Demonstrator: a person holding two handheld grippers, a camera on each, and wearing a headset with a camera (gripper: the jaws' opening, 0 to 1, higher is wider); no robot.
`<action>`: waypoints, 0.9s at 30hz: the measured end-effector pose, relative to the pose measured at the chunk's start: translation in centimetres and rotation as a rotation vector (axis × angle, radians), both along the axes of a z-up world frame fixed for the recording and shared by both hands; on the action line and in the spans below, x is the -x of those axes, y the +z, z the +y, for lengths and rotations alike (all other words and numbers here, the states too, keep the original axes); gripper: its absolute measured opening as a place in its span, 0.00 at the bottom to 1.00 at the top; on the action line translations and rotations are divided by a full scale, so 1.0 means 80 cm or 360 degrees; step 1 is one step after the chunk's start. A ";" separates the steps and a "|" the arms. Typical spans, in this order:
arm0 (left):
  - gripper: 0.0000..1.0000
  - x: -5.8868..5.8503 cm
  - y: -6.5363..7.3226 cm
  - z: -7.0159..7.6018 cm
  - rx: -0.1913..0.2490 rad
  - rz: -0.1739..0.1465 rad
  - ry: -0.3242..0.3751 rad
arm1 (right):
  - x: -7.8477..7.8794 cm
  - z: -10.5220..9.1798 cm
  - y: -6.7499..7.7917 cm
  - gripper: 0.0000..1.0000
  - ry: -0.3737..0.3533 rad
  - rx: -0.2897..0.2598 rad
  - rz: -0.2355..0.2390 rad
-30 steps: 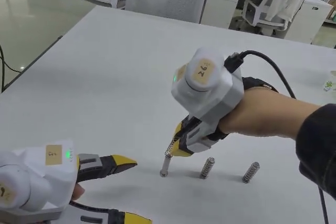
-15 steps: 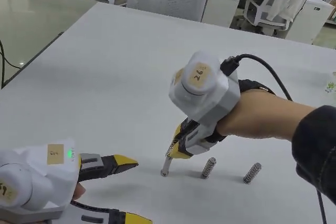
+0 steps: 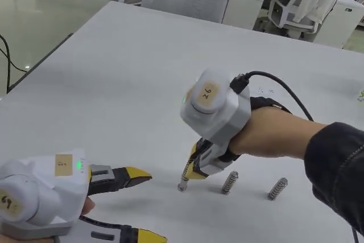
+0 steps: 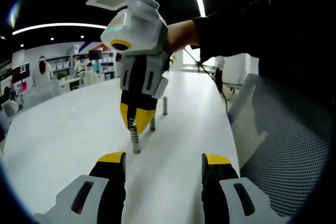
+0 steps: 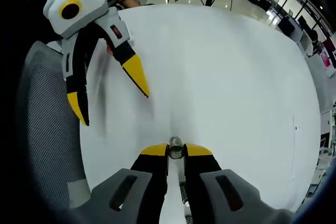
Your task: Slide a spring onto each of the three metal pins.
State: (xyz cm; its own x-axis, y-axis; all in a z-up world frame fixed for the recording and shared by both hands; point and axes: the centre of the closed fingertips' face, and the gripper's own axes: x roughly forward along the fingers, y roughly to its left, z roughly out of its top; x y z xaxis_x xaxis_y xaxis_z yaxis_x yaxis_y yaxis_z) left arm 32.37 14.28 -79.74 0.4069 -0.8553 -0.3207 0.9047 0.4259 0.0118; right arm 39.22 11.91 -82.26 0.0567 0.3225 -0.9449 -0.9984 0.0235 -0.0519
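Head view: right tongs (image 3: 190, 173) are clamped on a spring (image 3: 186, 169), gripping near its upper end, directly over the leftmost pin (image 3: 182, 185). The spring hangs below the yellow tips, long axis near vertical with a slight lean, roughly in line with the pin. Its lower end looks to be at or just over the pin top; can't tell how far it's threaded on.

Right of it in the same row on the desk (image 3: 114, 83), the middle pin (image 3: 230, 182) and the end pin (image 3: 277, 188) each carry a spring already. So I read this as the last of three.

Left gripper view gives the stack order: tips, spring, pin, desk, all on one line. Right gripper view: the coil end sits pinched between the two jaw tips, with only the spring's width between them.

Meanwhile the left tongs (image 3: 149, 206) are wide open and hold nothing, low and left of the pin, near but apart. The right hand is the one on the job.

Next move as I judge it: straight down along the pin axis, then release. What matters is keeping the spring axis and pin axis collinear. Any lean and the coil could catch on the pin's top edge. The middle pin is near the jaws, so watch clearance on opening.
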 end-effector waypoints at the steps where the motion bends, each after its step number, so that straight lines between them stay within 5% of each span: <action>1: 0.53 0.000 0.000 0.000 -0.0001 0.0000 -0.0001 | 0.000 0.000 -0.002 0.08 -0.0003 -0.0001 0.0001; 16: 0.53 -0.002 -0.002 -0.002 -0.0007 0.0005 -0.0009 | 0.002 -0.006 -0.031 0.09 -0.0021 0.0050 0.0035; 27: 0.53 -0.002 -0.002 -0.003 -0.0009 0.0006 -0.0010 | 0.002 -0.008 -0.030 0.13 -0.0050 0.0015 0.0033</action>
State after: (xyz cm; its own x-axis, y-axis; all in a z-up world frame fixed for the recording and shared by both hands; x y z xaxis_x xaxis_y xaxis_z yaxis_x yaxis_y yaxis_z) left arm 32.49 14.03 -79.92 0.4005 -0.8560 -0.3269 0.9073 0.4204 0.0109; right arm 39.07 11.30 -84.67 0.0472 0.3117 -0.9490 -0.9980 0.0547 -0.0317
